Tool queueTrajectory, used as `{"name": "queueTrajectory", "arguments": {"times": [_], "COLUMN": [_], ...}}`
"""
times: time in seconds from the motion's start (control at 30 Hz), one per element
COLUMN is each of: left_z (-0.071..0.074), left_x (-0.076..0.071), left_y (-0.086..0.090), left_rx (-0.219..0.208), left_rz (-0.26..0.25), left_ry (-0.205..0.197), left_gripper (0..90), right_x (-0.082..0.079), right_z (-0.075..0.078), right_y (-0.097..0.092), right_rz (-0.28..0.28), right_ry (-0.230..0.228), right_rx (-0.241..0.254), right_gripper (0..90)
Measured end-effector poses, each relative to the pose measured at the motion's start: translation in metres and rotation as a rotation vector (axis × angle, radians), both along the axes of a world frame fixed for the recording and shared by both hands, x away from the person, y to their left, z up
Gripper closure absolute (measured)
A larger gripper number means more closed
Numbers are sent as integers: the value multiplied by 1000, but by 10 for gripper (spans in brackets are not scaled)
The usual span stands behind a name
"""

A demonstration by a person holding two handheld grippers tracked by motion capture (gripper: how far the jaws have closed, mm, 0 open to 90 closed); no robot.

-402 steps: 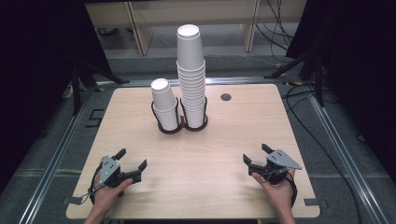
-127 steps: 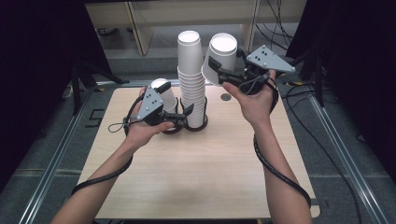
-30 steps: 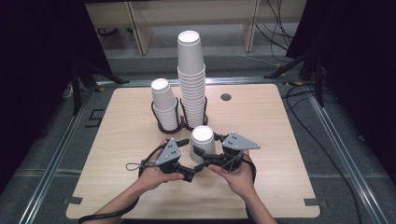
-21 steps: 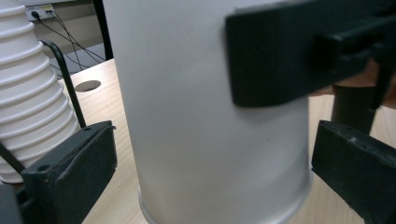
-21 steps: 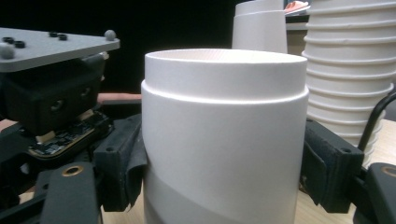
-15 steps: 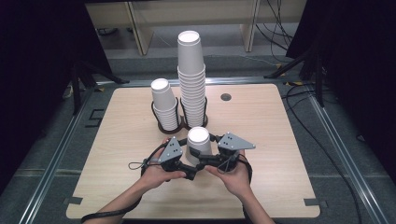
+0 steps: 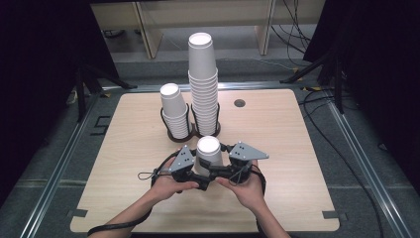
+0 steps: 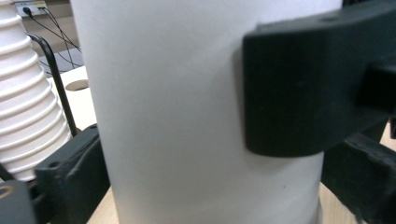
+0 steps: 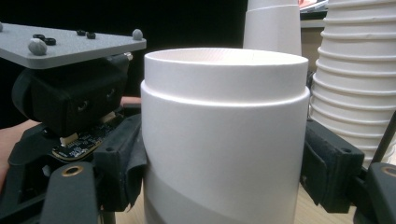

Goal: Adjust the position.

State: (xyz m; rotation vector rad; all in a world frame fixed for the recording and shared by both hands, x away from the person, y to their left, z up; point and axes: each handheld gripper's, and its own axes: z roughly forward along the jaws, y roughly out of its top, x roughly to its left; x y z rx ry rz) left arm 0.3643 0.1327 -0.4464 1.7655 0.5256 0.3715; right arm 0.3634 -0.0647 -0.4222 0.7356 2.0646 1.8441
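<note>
Tabletop (image 7: 297,139) lies bare to either side of one white cup (image 7: 209,152), upside down near the front edge, clamped by the right claw (image 7: 218,171) while the left claw (image 7: 198,173) has just been closing on it, with two cup stacks (image 7: 203,89) standing in a wire holder (image 7: 171,135) just behind.

No legible text, label, brand, number or sign found. The white paper cup (image 7: 208,151) between the grippers is plain, and the stacked cups (image 7: 203,84) behind it are unprinted. The small circuit board (image 9: 74,145) in the right gripper view bears marks too small to read.
</note>
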Motion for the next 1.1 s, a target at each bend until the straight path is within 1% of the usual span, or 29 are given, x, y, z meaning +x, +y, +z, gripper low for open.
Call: {"name": "queueTrajectory", "arguments": {"times": [0.03,0.07,0.13,0.17,0.23,0.3,0.33,0.37,0.4,0.43,0.47,0.53,0.6,0.67,0.7,0.73,0.83,0.87,0.9,0.97,1.07,1.1], "left_z": [0,0,0,0,0,0,1,2,2,2,2,2,3,2,3,3,2,2,4,4,5,5], "left_x": [1,1,1,1,1,1,1,1,1,1,1,1,1,1,1,1,2,2,2,2,3,4], "left_y": [1,2,2,2,2,3,4,4,4,6,6,6,8,7,8,9,9,9,11,11,13,14], "left_rx": [10,7,6,7,3,3,19,23,23,37,37,44,59,53,63,72,61,60,73,73,78,90], "left_rz": [-6,-6,-6,-7,-10,-7,-5,-5,-5,-5,-5,-6,-9,-11,-9,-9,-14,-15,-15,-13,-11,-13], "left_ry": [1,3,3,1,-5,-13,-13,-17,-17,-27,-27,-35,-41,-41,-39,-39,-43,-45,-41,-43,-46,-48], "left_gripper": [68,74,84,84,99,113,118,123,129,134,139,147,155,158,162,170,176,179,183,185,186,186], "right_x": [0,1,1,2,1,1,3,1,1,2,2,3,4,4,4,5,6,6,6,6,6,7], "right_z": [0,0,0,-1,0,0,-1,0,0,0,0,0,-1,-1,-1,-1,-2,-1,-1,-2,-2,-1], "right_y": [0,0,0,0,0,0,0,0,1,0,1,0,1,1,1,1,2,1,2,2,1,0], "right_rz": [0,-4,-10,1,2,4,4,5,4,5,11,4,8,11,14,12,17,17,17,17,20,15], "right_ry": [0,-4,-8,-1,6,4,5,24,32,23,35,24,32,36,45,44,43,51,65,84,79,62], "right_rx": [-4,5,1,-1,3,1,-2,7,10,7,10,9,10,18,23,10,16,10,10,17,16,10], "right_gripper": [249,247,245,243,237,234,228,225,222,219,215,210,205,203,201,196,189,184,153,153,152,150]}}
